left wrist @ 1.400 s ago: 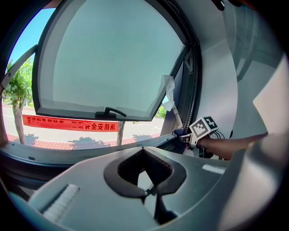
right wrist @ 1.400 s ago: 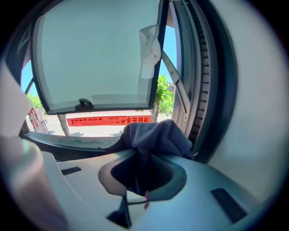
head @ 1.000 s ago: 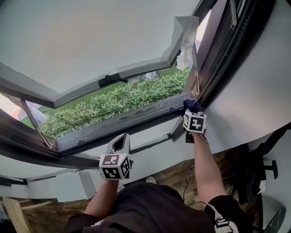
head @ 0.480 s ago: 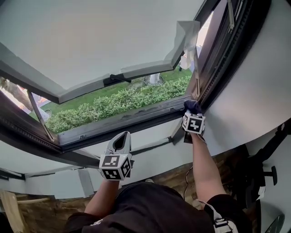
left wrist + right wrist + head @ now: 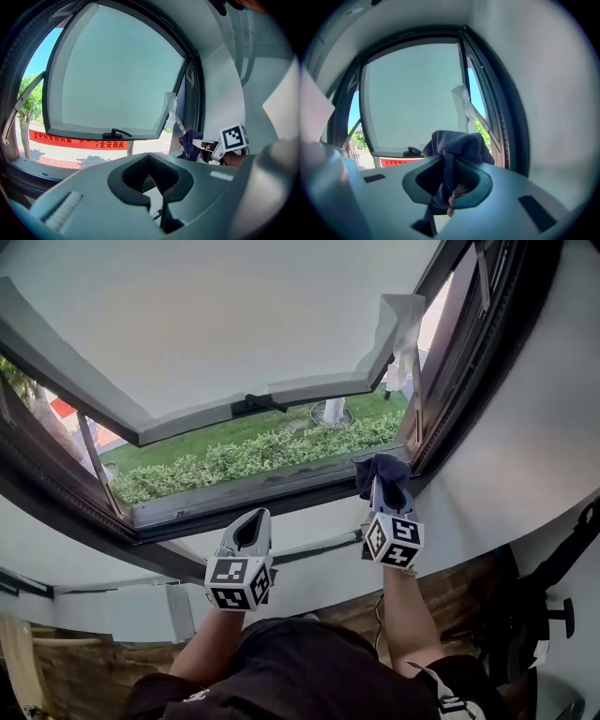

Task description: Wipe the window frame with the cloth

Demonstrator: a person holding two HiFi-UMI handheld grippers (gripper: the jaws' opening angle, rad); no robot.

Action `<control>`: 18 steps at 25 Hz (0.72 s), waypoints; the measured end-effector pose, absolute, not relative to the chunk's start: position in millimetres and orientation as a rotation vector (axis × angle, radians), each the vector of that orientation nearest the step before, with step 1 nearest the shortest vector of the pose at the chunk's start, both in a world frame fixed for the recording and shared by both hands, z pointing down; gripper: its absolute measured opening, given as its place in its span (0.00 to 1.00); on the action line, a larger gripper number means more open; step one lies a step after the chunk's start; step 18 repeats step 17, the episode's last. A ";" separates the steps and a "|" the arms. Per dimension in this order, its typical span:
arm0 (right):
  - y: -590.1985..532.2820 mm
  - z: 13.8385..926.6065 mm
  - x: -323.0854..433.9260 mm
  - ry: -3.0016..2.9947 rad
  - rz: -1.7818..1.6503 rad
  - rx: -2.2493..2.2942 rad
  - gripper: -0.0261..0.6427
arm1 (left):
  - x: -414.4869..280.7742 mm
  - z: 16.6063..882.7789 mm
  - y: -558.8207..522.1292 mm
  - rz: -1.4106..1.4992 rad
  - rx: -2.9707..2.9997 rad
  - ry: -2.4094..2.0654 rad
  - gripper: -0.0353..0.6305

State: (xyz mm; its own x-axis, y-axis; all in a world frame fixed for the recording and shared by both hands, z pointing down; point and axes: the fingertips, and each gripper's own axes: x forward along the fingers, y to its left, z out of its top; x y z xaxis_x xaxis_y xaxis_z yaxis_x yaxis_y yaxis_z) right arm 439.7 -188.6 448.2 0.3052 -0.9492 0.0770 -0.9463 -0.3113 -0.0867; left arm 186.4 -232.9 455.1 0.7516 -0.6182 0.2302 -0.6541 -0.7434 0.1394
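The window frame's dark lower rail [image 5: 253, 493] runs across the head view under the open sash [image 5: 216, 324], which has a black handle [image 5: 258, 404]. My right gripper [image 5: 384, 488] is shut on a dark blue cloth [image 5: 380, 472], held just in front of the rail near its right corner; whether it touches is unclear. In the right gripper view the cloth [image 5: 457, 143] bunches up out of the right gripper [image 5: 447, 164]. My left gripper [image 5: 250, 523] hangs lower on the left, below the sill, shut on nothing. In the left gripper view the left gripper [image 5: 149, 161] faces the sash, with the cloth [image 5: 190, 140] at right.
A strip of white film [image 5: 403, 329] hangs from the sash's right corner. A metal stay arm [image 5: 94, 465] crosses the opening at left. A hedge [image 5: 272, 454] and lawn lie outside. A white wall [image 5: 525, 427] flanks the frame at right, with a black chair [image 5: 553, 615] below.
My right gripper has drawn the cloth back and down-left from the frame's right corner. The view has shifted, showing more of the sash. The left gripper has stayed put.
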 end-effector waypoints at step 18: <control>-183.4 439.3 360.6 1.995 -0.174 -2.358 0.11 | 198.7 442.3 -233.2 0.191 2.760 -1.028 0.06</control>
